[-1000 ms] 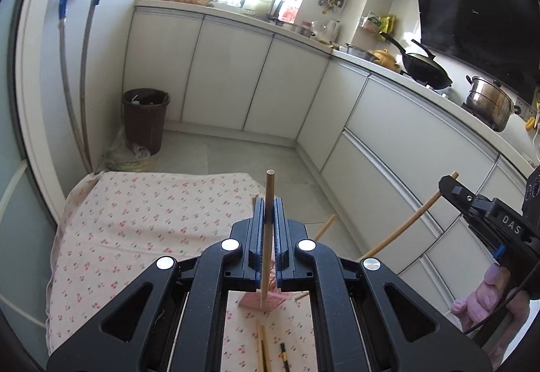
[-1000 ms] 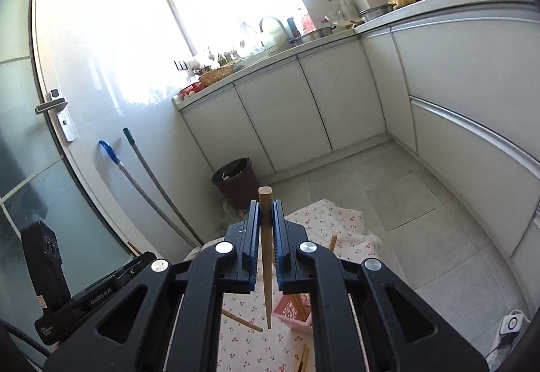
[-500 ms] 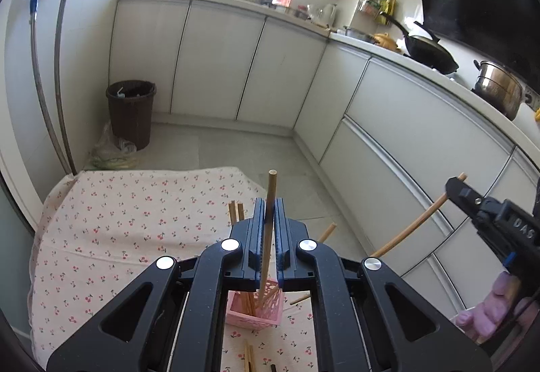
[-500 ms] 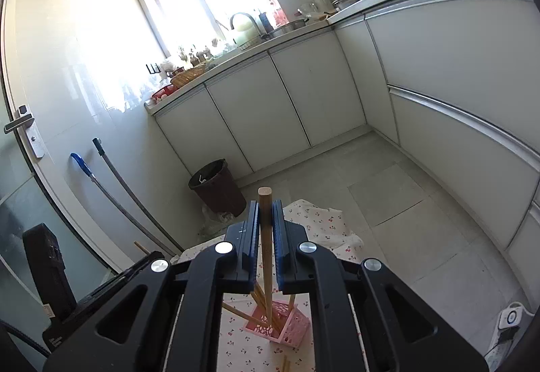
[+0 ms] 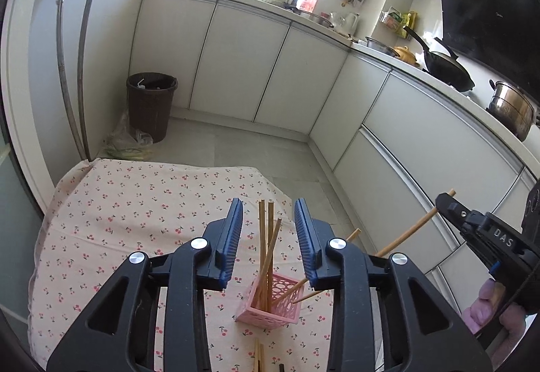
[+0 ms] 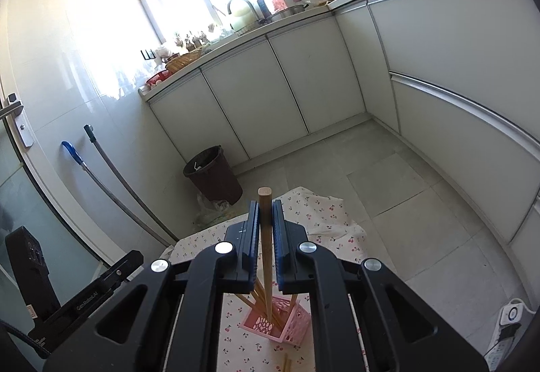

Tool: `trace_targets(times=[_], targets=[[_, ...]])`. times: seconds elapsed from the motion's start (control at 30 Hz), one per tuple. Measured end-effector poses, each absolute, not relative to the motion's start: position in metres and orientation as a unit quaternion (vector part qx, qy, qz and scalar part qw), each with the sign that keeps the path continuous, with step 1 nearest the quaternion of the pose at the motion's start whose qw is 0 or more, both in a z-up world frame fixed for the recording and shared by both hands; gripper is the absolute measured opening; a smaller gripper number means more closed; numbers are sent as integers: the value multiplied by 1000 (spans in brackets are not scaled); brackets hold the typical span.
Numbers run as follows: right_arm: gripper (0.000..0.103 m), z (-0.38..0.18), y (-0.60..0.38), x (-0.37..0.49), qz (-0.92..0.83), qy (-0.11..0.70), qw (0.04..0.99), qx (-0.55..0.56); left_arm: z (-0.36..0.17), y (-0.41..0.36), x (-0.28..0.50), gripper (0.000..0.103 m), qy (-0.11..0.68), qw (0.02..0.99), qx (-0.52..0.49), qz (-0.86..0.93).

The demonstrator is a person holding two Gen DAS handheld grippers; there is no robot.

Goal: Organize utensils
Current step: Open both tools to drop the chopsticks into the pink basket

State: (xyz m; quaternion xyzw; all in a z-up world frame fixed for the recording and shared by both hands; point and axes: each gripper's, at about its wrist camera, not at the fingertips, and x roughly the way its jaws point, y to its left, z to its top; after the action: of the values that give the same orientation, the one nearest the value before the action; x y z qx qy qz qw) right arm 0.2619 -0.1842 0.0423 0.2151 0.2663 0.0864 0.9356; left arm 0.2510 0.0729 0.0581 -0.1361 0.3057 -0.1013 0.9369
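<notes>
Pink plastic, pierced with round holes, makes up the small utensil basket [image 5: 268, 303] that stands on a worktop [image 5: 135, 203] covered by a cloth printed with red cherries. In the left wrist view the left gripper [image 5: 268, 230] hangs above this basket with its blue-padded jaws spread wide and nothing between them; several wooden chopsticks [image 5: 266, 244] stand in the basket, two nearly upright and one leaning against them, and others angle out toward the right. At the bottom edge of that view, just in front of the basket, more chopsticks [image 5: 258, 355] lie flat on the cloth. The right gripper [image 6: 266, 227] is clamped on a single wooden chopstick [image 6: 266, 257], held close to vertical with its blunt top poking out above the jaws and its lower end down inside the pink basket among the sticks already there. From the left wrist view the right gripper shows at the right edge as a black body, with the held chopstick slanting down from it toward the basket and part of the person's hand [image 5: 489, 308] below. Beyond the worktop a brown waste bin [image 5: 150, 105] sits on the tiled floor against white cabinets [image 5: 236, 61], and two long handles [image 5: 72, 68] lean on the wall beside it. A black wok [image 5: 442, 66] and a steel pot [image 5: 511, 107] rest on the kitchen counter to the right.
</notes>
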Motion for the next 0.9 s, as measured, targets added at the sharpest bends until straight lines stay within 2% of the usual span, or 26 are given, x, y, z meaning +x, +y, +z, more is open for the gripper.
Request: trace_targets(times=[0.3, 0.4, 0.57, 0.83, 0.87, 0.9], targets=[[14, 1, -158, 288, 104, 326, 919, 198, 38, 61, 258, 35, 342, 926, -116, -108], [14, 1, -149, 281, 101, 319, 926, 172, 36, 53, 255, 37, 341, 928, -103, -112], [14, 2, -144, 271, 95, 312, 934, 150, 35, 43, 248, 44, 335, 932, -84, -113], [14, -22, -145, 258, 82, 345, 927, 122, 18, 38, 245, 59, 360, 926, -57, -95], [16, -25, -143, 258, 81, 350, 926, 116, 14, 38, 244, 63, 367, 924, -54, -92], [25, -28, -142, 256, 82, 355, 925, 110, 10, 38, 244, 64, 373, 922, -53, -90]])
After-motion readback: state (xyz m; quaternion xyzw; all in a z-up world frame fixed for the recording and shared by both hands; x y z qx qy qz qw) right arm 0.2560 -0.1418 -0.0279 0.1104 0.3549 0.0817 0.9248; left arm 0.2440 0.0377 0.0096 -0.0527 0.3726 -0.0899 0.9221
